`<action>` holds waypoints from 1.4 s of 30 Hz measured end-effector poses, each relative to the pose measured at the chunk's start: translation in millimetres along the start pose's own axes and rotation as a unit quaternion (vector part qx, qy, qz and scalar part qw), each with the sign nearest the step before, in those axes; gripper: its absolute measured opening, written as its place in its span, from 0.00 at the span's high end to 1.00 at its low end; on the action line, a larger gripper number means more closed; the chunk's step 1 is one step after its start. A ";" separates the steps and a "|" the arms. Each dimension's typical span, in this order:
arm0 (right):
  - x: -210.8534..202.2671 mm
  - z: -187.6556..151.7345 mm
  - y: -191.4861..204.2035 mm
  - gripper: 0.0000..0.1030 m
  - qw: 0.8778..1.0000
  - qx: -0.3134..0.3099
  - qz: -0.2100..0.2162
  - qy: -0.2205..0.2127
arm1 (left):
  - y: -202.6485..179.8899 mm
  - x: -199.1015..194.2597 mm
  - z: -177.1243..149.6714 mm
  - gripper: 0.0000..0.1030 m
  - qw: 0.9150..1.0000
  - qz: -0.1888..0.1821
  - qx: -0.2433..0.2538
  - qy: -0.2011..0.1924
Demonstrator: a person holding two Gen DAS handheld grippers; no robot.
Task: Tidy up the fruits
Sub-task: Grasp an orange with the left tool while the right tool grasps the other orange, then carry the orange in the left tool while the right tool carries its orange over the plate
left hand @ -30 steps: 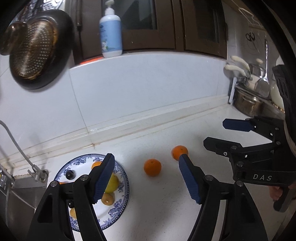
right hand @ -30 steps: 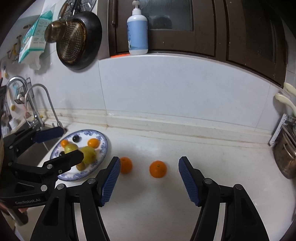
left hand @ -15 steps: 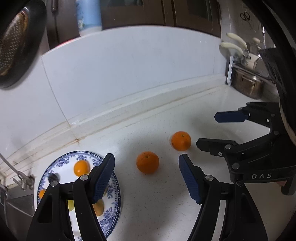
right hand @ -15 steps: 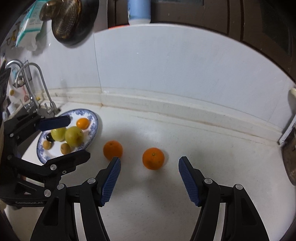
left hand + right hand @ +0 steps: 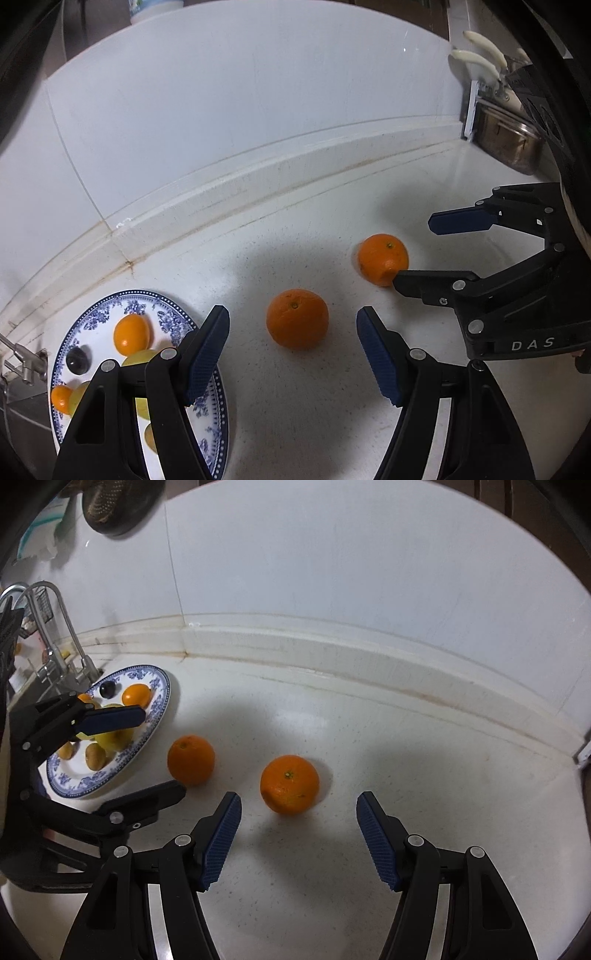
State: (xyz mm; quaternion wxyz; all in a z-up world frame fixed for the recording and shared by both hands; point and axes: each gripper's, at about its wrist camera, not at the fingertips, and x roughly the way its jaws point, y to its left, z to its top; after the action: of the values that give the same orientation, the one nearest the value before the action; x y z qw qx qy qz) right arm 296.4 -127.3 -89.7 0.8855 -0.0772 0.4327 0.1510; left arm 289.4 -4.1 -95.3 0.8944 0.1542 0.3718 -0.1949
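Oranges: two oranges lie loose on the white tabletop [image 5: 424,775], outside the plate. The nearer orange [image 5: 297,319] is just beside the plate; the farther orange [image 5: 289,784] is on the side of the first one away from the plate, and the two do not touch.
Plate: the blue-patterned plate [image 5: 162,686] already carries a small orange fruit [image 5: 136,695], a dark round fruit [image 5: 108,688], yellow-green fruits and some small brown ones.
Left gripper: the left gripper [image 5: 293,354] has its jaws wide with nothing between the pads; the nearer orange sits in front of the gap, not yet inside it. One finger hangs above the plate's edge.
Right gripper: the right gripper [image 5: 298,840] also has its jaws wide and holds nothing; the farther orange is just ahead of the gap.
Progress: I judge that the task is partly done, because several fruits are on the plate and only these two oranges are left off it.
Still to do: each orange must be grasped, lifted and put on the plate, where the free room looks small.
Around: a faucet [image 5: 55,627] stands behind the plate, and a white wall [image 5: 369,572] rises behind the tabletop.
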 end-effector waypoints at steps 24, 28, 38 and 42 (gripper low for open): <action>24.1 -1.7 -3.3 0.60 0.999 0.011 0.033 0.015 | 6.5 17.5 -3.1 0.61 0.999 -0.024 -0.030 0.028; 19.5 -3.6 -2.6 0.60 1.000 0.012 0.026 0.008 | 5.4 6.6 -4.3 0.61 0.999 -0.021 -0.035 0.023; -5.2 -6.1 4.5 0.60 0.999 0.023 0.024 -0.013 | 7.2 -23.9 -4.2 0.61 0.998 -0.018 -0.064 0.005; -16.1 -6.3 9.6 0.60 0.999 0.025 0.024 -0.021 | 11.1 -35.9 -8.2 0.61 0.997 -0.013 -0.072 -0.003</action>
State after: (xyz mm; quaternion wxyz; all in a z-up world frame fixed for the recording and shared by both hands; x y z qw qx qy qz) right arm 279.2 -123.2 -80.9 0.8920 -0.0418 0.4197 0.1626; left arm 266.4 17.4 -73.3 0.9015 0.0838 0.3846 -0.1799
